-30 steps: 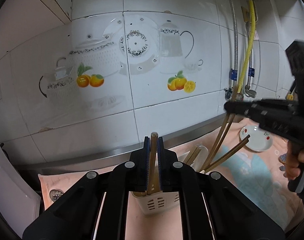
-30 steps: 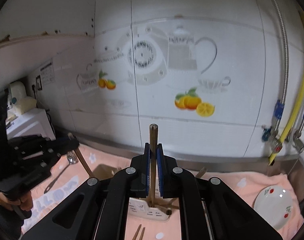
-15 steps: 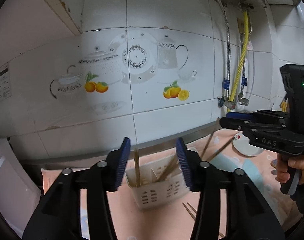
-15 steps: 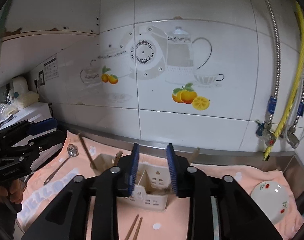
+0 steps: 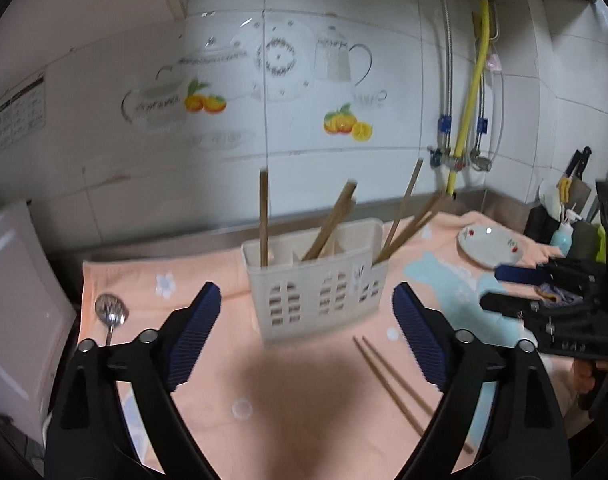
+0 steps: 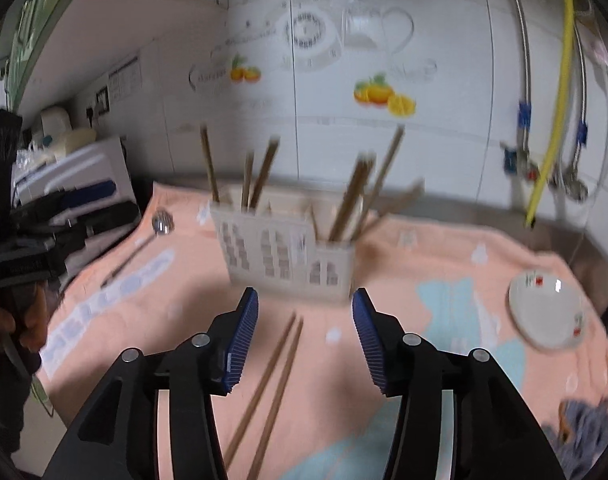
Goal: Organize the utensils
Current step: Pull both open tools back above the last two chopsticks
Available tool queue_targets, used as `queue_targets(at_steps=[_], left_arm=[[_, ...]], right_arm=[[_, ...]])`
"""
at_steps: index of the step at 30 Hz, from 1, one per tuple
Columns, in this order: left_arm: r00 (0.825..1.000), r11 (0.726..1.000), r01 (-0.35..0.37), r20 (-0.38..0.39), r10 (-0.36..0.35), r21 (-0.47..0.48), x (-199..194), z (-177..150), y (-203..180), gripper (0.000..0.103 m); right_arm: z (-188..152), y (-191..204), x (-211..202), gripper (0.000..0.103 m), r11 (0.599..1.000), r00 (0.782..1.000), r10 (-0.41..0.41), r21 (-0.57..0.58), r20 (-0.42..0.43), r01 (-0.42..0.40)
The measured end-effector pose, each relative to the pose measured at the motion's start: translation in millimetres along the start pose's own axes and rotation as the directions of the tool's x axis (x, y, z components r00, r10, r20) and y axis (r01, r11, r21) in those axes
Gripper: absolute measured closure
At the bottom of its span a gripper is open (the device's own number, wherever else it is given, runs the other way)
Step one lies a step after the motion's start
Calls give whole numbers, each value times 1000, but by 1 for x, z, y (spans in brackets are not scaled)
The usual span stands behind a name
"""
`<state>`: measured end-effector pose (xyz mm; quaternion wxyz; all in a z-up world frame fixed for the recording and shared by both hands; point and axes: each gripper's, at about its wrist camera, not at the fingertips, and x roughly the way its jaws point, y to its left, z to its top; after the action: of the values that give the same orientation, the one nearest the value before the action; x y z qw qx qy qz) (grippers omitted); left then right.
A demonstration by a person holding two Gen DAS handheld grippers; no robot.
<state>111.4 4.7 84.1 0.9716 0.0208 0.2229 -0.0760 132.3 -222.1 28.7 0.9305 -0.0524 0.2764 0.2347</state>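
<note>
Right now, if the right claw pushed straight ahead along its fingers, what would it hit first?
Probably the white utensil caddy, centred beyond the open right claw. The loose chopsticks lie lower on the towel, likely passing underneath, though depth is unclear.

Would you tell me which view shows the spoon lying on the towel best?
The left wrist view: the spoon has a sharp, close bowl, though its handle is hidden by the left gripper. The right wrist view shows it whole but blurred.
</note>
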Motion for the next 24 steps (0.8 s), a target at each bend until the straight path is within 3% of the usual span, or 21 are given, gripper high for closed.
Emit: queue_targets(at_steps=[4,12,24], left_arm=[[1000,999,-11,-28,9,-50,0,-20,7,8],[995,992,-64,-87,55,-110,5,-50,19,6],[988,980,-99,-136,77,-170,4,-80,30,5]], right_arm=[[-38,7,7,55,1000,998,-12,1,-66,13],[-94,16,21,58,997,986,23,81,-166,-9],[-116,32,42,79,993,973,57,109,-223,-33]])
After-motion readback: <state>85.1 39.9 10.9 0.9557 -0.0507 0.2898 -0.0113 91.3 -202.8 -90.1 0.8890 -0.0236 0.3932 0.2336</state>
